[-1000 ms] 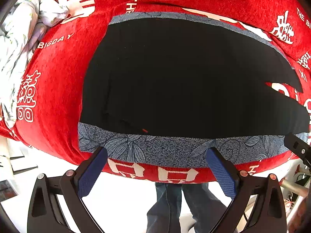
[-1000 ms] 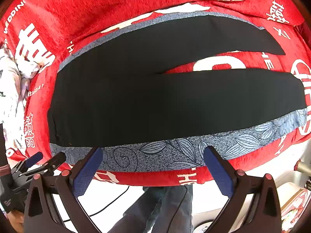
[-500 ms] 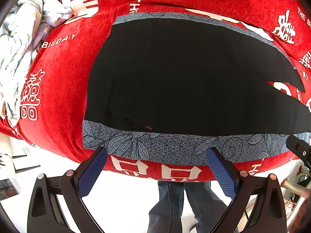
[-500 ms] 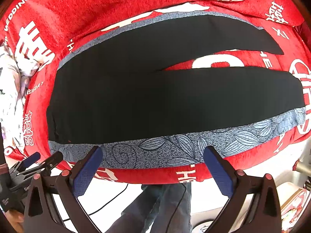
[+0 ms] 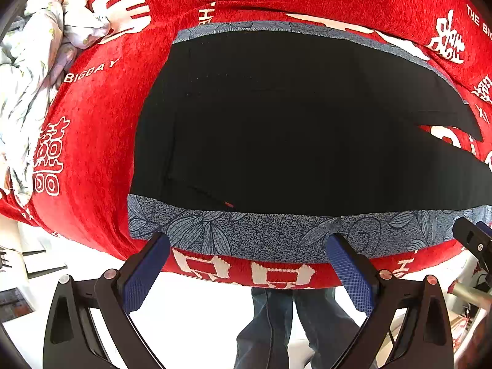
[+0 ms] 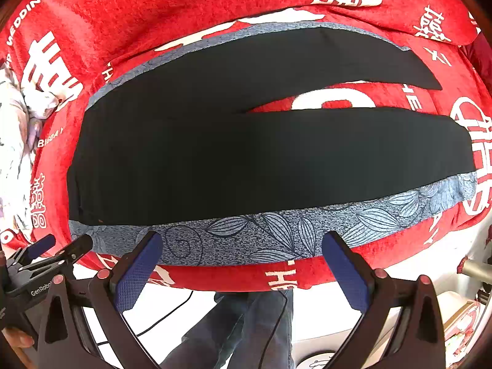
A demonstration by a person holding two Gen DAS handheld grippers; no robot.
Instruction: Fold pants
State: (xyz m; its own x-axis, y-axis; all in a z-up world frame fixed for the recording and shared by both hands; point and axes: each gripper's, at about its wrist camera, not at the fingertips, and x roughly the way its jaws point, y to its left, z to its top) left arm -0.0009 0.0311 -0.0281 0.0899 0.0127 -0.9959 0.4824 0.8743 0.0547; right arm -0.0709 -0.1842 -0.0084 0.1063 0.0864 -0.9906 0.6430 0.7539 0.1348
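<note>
Pants (image 6: 246,160), black with a blue-grey leaf-print strip along each outer side, lie flat and spread out on a red blanket (image 6: 184,9) with white characters and lettering. Waist end sits to the left, both legs run to the right and split apart, showing a wedge of red between them. Far leg tapers to a point at the right; near leg is wider, its printed strip closest to the cameras and running along the blanket's near edge. In the left wrist view the pants (image 5: 292,129) fill most of the frame, waistband side on the left.

Left gripper (image 5: 246,246): jaws wide apart, blue pads empty, hovering just off the near printed strip, not touching cloth. Right gripper (image 6: 241,243): same, jaws spread, nothing between them, just short of the near strip further along the leg.

White floral bedding (image 5: 27,70) is bunched at the blanket's left end. Person's jeans (image 6: 246,332) visible below the edge.
</note>
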